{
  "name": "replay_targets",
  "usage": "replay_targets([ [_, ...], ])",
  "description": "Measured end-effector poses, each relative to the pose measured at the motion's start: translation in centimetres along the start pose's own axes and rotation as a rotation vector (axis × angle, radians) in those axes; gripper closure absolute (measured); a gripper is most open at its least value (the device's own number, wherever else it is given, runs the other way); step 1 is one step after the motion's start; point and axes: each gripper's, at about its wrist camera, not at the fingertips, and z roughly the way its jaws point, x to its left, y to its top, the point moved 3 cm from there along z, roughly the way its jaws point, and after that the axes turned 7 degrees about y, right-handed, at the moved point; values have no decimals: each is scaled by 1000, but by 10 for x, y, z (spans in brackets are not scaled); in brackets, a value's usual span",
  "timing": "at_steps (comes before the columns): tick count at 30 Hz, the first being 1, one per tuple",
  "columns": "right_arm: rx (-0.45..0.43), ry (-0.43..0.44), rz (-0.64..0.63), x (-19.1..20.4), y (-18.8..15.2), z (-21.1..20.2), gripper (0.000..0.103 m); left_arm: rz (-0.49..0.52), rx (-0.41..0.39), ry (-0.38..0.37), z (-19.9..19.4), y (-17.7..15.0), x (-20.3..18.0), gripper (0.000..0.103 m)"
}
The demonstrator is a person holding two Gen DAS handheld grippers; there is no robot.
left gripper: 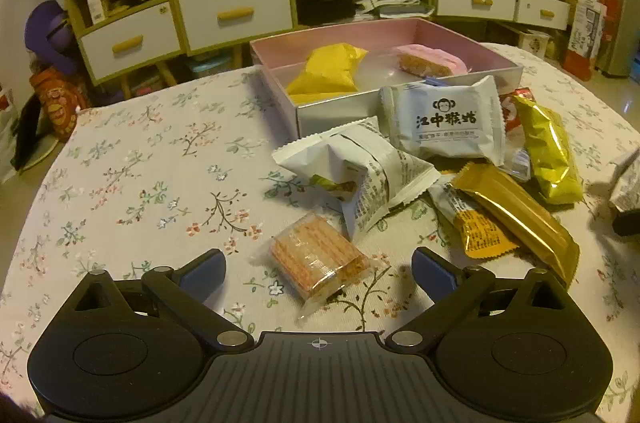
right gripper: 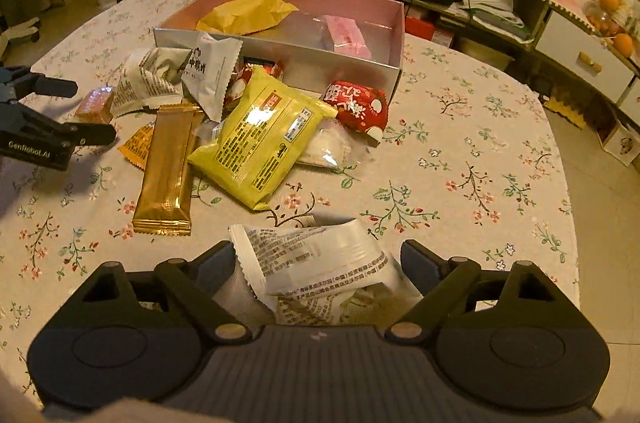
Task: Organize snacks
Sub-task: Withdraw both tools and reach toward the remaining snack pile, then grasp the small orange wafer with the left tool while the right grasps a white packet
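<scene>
The left tongs stand wide with a clear-wrapped wafer packet lying flat on the bench between the blue pads, which do not touch it; that straddle looks like the set-up for a pinch across the packet's short sides. The right tongs are also wide, with a crumpled white packet sitting between the pads; the wrapper's edges come close to both pads, but no squeeze shows, so I judge it not yet gripped. The target seems to be the pink-lined box at the far side of the bench, which already holds a yellow packet and a pink-wrapped bar, with bare floor left between and in front of them. The rest of the snacks lie heaped against the box's near wall: a white monkey-logo packet leaning on it, a folded white packet, a gold bar, an orange sachet, a yellow-green packet and a red packet. That heap blocks a straight low path, so each load probably needs lifting over the pile and the wall. The two tongs work well apart, the left one showing at the far left of the right view, and the flowered cloth to the left and right of the pile is open.
</scene>
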Motion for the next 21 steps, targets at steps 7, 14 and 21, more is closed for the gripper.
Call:
replay_targets([
  [7, -8, -1, -6, 0, 2, 0, 24, -3, 18, 17, 1, 1, 1, 33],
  [14, -31, 7, -5, -1, 6, -4, 35, -31, 37, 4, 0, 3, 7, 59],
  [21, -45, 12, -1, -3, 6, -8, 40, -40, 53, 7, -1, 4, 9, 65],
])
